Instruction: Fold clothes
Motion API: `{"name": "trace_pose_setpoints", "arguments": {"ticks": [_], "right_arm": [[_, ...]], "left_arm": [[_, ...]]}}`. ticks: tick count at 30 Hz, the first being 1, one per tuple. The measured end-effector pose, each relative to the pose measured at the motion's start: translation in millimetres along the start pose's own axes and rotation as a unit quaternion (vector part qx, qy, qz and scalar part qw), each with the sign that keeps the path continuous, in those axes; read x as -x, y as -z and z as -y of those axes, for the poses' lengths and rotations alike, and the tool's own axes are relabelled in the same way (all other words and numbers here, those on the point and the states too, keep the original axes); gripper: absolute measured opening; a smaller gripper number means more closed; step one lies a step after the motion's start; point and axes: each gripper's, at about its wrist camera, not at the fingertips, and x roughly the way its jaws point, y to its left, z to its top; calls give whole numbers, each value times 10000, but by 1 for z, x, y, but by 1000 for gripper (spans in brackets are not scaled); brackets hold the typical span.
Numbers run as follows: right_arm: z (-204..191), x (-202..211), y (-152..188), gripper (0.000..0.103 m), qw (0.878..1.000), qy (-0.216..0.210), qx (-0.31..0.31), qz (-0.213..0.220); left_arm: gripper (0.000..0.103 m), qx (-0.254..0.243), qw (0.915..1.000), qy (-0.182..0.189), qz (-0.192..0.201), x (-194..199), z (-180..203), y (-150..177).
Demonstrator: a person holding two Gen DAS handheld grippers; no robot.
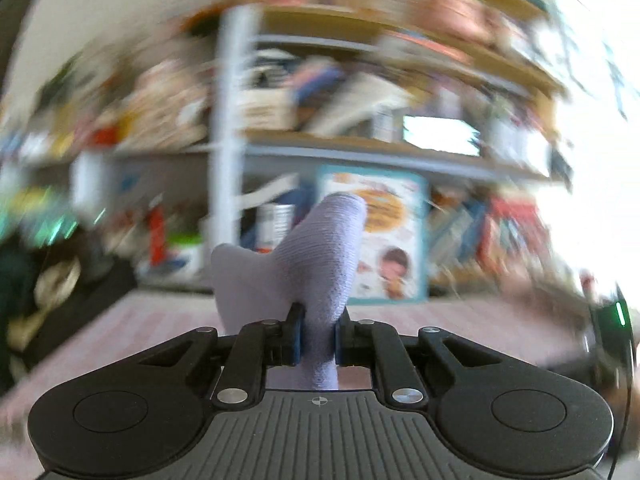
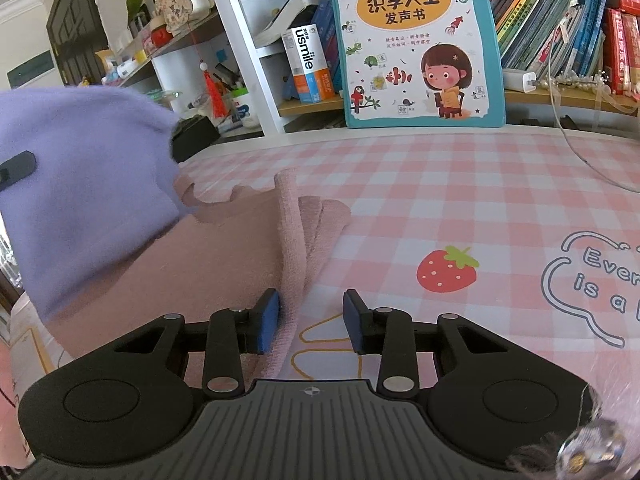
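My left gripper (image 1: 318, 334) is shut on a lavender knit garment (image 1: 316, 248), which is lifted and bunches up above the blue pads; this view is blurred by motion. The same lavender garment (image 2: 80, 184) hangs at the left of the right wrist view, over a folded pink knit garment (image 2: 224, 248) that lies on the table. My right gripper (image 2: 312, 320) is open and empty, low over the pink garment's right edge, its left finger (image 2: 267, 320) touching or just above the ribbed hem.
The table wears a pink-and-white checked cloth (image 2: 460, 192) with a strawberry print (image 2: 446, 270). A large children's book (image 2: 416, 40) leans against shelves of books (image 2: 568, 28) at the far edge. A thin cable (image 2: 580, 152) crosses the back right.
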Motion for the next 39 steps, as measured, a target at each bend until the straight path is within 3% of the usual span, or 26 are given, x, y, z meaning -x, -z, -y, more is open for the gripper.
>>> {"name": "trace_pose_setpoints", "arguments": {"ticks": [2,4,8,10,11,14,18,21,23,25,29,31,35,36,38,39], "right_arm": [[1,0,0,32,10000,-7,-11,0],[1,-1,-1,32,10000,-14,-20,0],[3,-1,-1,32,10000,-39,-58,4],[3,-1,0,32,9999,-58,-87,8],[4,-1,0,32,9999,-64,-94,9],[3,-1,0,32,9999,-65,-97,11],[4,0,0,32,9999,-71,-100,12],[4,0,1,32,9999,-66,-94,11],[4,0,1,32,9999,-69,-99,12],[3,0,1,32,9999,-69,-98,11],[3,0,1,32,9999,-67,-100,13],[3,0,1,32,9999,-68,-102,14],[3,0,1,32,9999,-70,-104,14],[3,0,1,32,9999,-71,-104,14],[3,1,1,33,9999,-40,-117,38],[3,1,1,36,9999,-1,-122,56]], "left_arm": [[14,-936,9953,172,-173,-5,40,8],[14,-1875,9808,381,-385,-8,78,23],[19,-3628,9237,677,-1029,-19,138,70],[19,-3985,9094,555,-1060,-23,147,83],[19,-3900,9128,565,-1069,-24,146,81],[19,-3115,9407,756,-1112,-24,128,62],[13,-1605,9803,841,-788,-17,92,30],[12,-639,9942,754,-423,-10,68,13],[12,-561,9942,809,-436,-11,67,10],[12,-987,9892,883,-632,-17,82,17],[17,-2402,9601,829,-1170,-22,127,53],[21,-2760,9499,762,-1251,-23,137,65],[26,-2386,9581,928,-1281,-19,128,57],[31,-2293,9599,969,-1288,-18,126,55],[47,-2104,9632,1051,-1302,-15,121,51],[71,-2009,9647,1092,-1309,-14,119,49]]}}
